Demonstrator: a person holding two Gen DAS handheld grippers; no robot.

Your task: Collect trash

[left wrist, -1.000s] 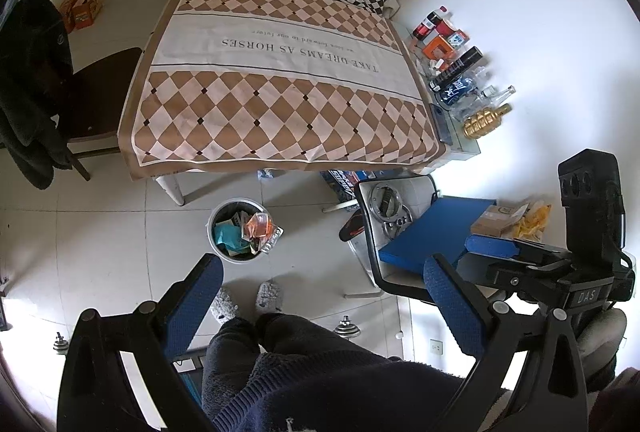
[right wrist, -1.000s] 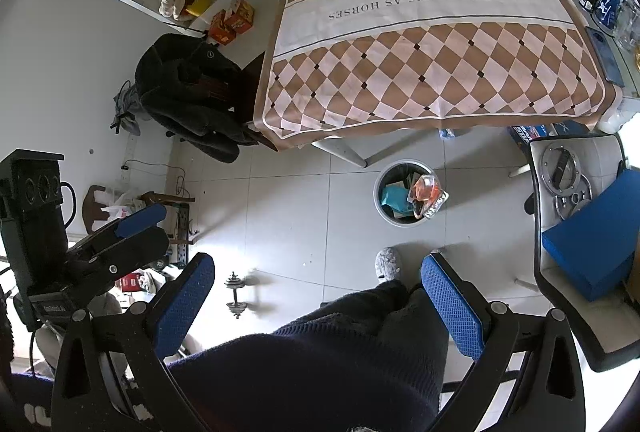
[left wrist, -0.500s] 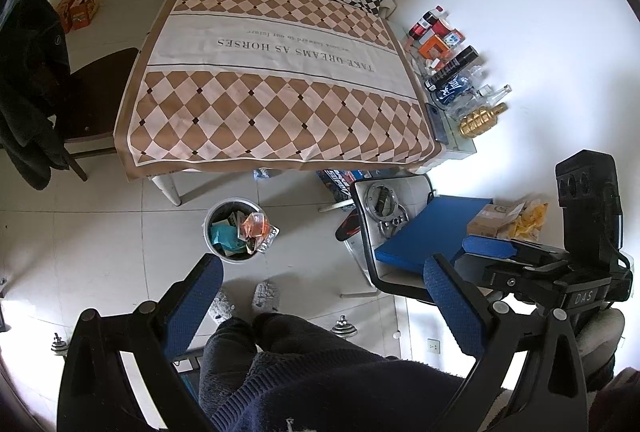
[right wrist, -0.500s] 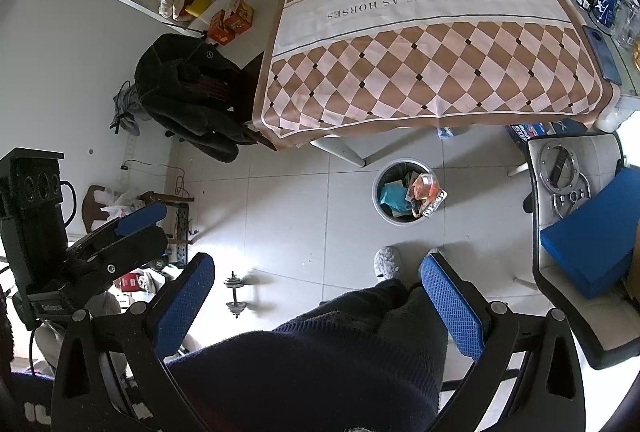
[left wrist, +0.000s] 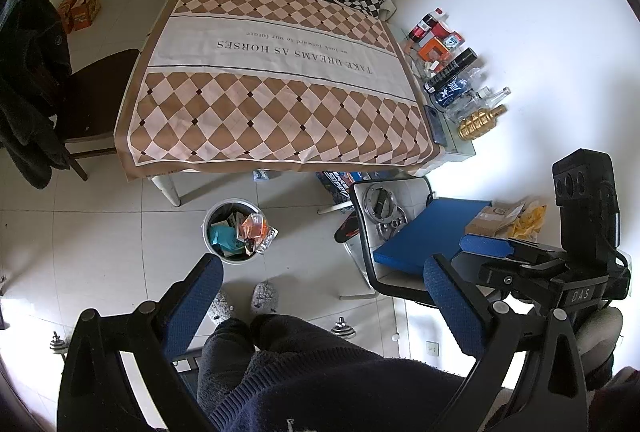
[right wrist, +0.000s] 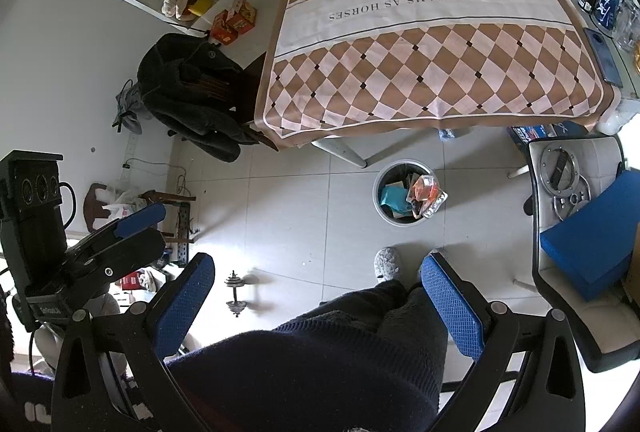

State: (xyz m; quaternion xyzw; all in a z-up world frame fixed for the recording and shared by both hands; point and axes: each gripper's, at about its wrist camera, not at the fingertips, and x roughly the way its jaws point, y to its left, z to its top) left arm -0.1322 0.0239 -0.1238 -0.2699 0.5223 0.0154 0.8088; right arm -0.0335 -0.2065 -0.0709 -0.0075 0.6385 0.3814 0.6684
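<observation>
A round grey trash bin (left wrist: 211,228) stands on the tiled floor by the table's near edge, filled with wrappers, an orange packet (left wrist: 255,223) on top. It also shows in the right wrist view (right wrist: 379,199). My left gripper (left wrist: 322,292) is open and empty, held high above the floor over the person's legs. My right gripper (right wrist: 318,292) is open and empty at a similar height. The right gripper appears at the right of the left view (left wrist: 488,246), and the left gripper at the left of the right view (right wrist: 140,216).
A table with a brown checked cloth (left wrist: 272,88) fills the middle. Bottles and boxes (left wrist: 452,72) line its wall side. A chair with a blue pad (left wrist: 432,228) stands right, a chair with a dark coat (right wrist: 188,88) left. A dumbbell (right wrist: 236,296) lies on the floor.
Both grippers have drifted slightly; the bin and table shift a little down-left in the left view. Both stay open and empty.
</observation>
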